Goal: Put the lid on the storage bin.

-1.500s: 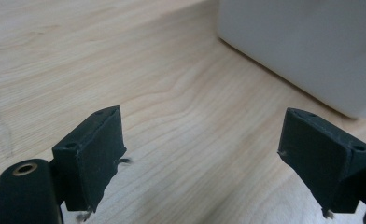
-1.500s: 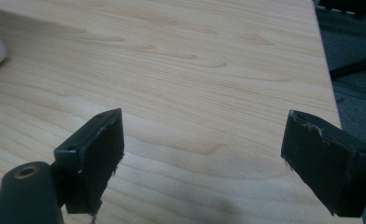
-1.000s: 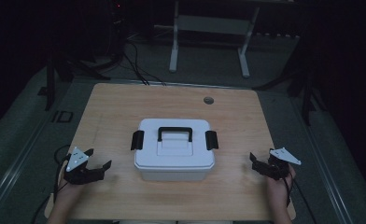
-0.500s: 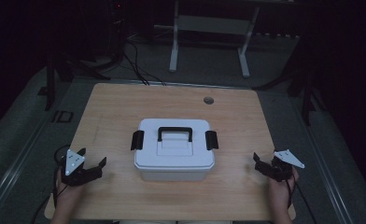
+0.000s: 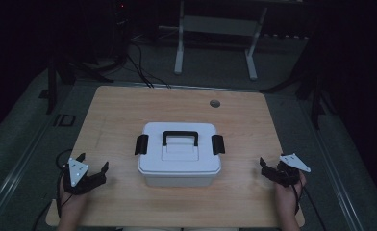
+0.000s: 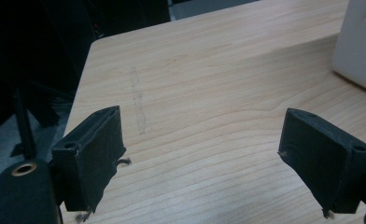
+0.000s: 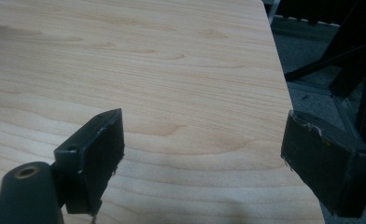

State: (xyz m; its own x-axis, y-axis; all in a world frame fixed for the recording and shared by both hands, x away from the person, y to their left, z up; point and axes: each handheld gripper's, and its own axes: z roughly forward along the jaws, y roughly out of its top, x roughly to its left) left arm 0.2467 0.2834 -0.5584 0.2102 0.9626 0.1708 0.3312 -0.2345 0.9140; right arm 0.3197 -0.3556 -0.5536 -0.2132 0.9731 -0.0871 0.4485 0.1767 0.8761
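Observation:
A white lidded box (image 5: 179, 159) with a black carry handle (image 5: 180, 137) and a black latch on each end stands shut in the middle of the wooden table (image 5: 129, 110). My left gripper (image 5: 93, 162) rests low near the table's front left corner, apart from the box, open and with nothing between its fingers. In the left gripper view the left gripper (image 6: 202, 114) has bare wood between its jaws, and a corner of the box (image 6: 361, 46) shows at the upper right. My right gripper (image 5: 268, 166) sits near the front right edge, also open; the right gripper (image 7: 204, 116) frames bare tabletop.
A round cable hole (image 5: 215, 103) lies in the table's far half. Beyond the table stand a pale metal frame (image 5: 215, 29) and dark stands with cables on the grey floor. The table's right edge (image 7: 288, 98) runs close beside my right gripper.
My left gripper has shifted slightly left and nearer the front edge. The right gripper and the box have stayed put.

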